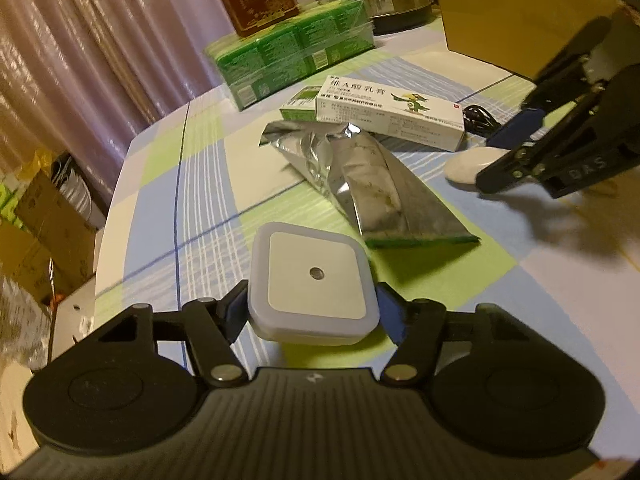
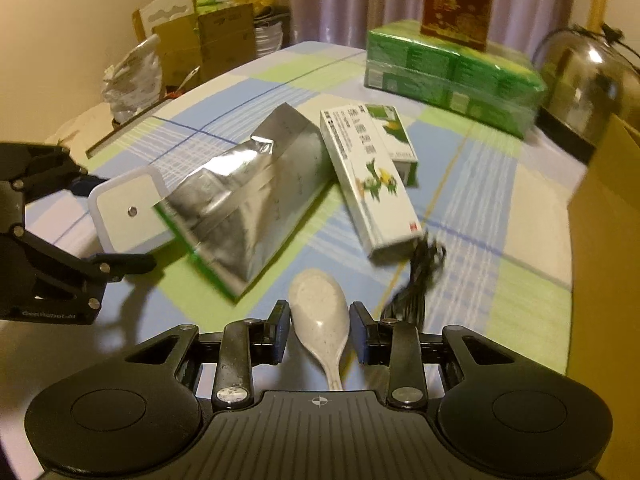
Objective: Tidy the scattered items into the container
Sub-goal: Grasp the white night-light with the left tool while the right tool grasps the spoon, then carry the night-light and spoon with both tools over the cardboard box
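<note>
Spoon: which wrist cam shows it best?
Right wrist view: the white spoon lies whole and sharp between the right gripper fingers, bowl forward. Left wrist view shows only part of the spoon's bowl, the rest hidden behind the right gripper.

A table (image 2: 472, 184) draped in a blue, green and cream plaid cloth is sitting under warm indoor light, with pleated curtains (image 1: 80, 36) hanging behind it, cardboard boxes (image 2: 208, 36) piling up beyond its far edge, and a plain cream wall (image 2: 60, 40) standing beside those boxes.
</note>
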`<move>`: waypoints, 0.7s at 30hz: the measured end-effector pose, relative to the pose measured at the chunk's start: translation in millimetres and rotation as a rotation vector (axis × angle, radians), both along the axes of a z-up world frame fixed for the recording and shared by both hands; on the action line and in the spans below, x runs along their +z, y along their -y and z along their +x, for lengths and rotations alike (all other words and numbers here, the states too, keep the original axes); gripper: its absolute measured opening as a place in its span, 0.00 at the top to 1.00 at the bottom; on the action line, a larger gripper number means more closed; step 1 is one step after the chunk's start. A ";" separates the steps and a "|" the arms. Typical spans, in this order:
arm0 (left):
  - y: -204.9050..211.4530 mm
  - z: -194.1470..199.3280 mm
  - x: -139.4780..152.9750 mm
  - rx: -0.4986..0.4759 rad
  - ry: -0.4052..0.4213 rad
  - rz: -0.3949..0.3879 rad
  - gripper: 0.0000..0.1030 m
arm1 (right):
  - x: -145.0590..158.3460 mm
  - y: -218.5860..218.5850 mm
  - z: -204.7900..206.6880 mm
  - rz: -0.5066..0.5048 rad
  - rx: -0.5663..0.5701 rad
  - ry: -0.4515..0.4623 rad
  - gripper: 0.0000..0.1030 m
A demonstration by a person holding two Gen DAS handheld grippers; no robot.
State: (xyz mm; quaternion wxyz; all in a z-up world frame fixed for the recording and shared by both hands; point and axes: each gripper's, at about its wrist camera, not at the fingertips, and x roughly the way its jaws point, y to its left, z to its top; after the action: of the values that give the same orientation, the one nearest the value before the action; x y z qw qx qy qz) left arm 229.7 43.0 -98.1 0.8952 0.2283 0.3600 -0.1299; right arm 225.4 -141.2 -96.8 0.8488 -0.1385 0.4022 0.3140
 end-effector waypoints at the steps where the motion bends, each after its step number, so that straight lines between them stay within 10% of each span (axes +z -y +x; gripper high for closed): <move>1: -0.5 -5.0 1.5 0.004 -0.008 -0.006 0.40 | 1.3 4.1 -5.9 -0.001 -0.012 -0.005 0.71; 21: 61.5 -97.3 23.3 -0.139 -0.130 -0.142 0.40 | 10.8 78.9 -73.3 0.023 -0.198 -0.043 0.71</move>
State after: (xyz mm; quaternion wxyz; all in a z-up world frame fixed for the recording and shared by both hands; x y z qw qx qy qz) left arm 132.3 -18.6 -74.8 0.8728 0.1797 0.3904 -0.2313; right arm 152.1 -220.0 -86.0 0.8684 -0.0815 0.4283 0.2362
